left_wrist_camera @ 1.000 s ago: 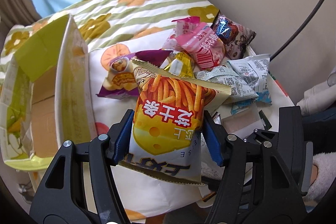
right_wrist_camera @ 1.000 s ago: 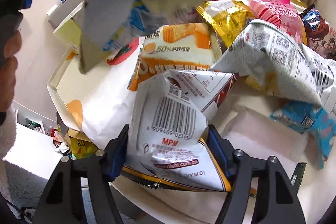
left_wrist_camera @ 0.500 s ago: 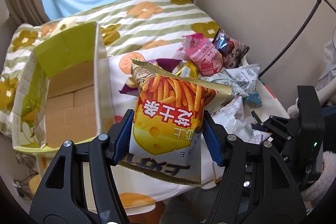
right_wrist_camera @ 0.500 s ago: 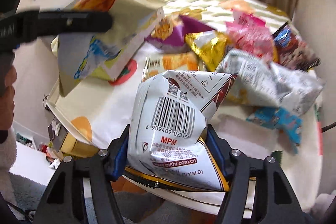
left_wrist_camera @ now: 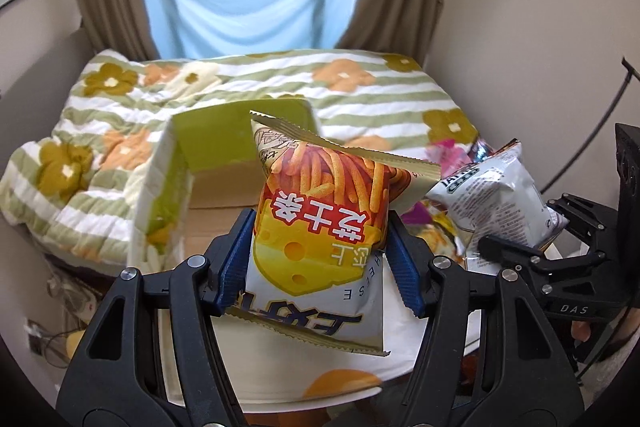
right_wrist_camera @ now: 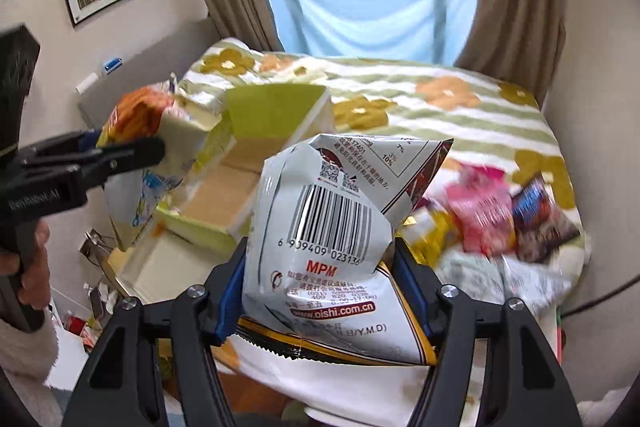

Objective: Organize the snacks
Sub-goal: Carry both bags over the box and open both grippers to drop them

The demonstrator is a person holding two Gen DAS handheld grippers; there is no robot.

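Observation:
My left gripper is shut on a yellow and orange bag of cheese fries and holds it in the air in front of the open box with green lining. My right gripper is shut on a white bag with a barcode, raised above the table's near edge. In the right wrist view the left gripper hangs at the left with its fries bag, beside the box. The left wrist view shows the right gripper and its white bag at the right.
Loose snacks lie in a pile on the table's right side, among them a pink bag and a dark bag. The table cloth is white with orange prints. A bed with a striped floral quilt lies behind.
Both grippers have risen with their bags. The left one has swung toward the box, which now sits right behind the fries bag. The snack pile has dropped lower in the right wrist view.

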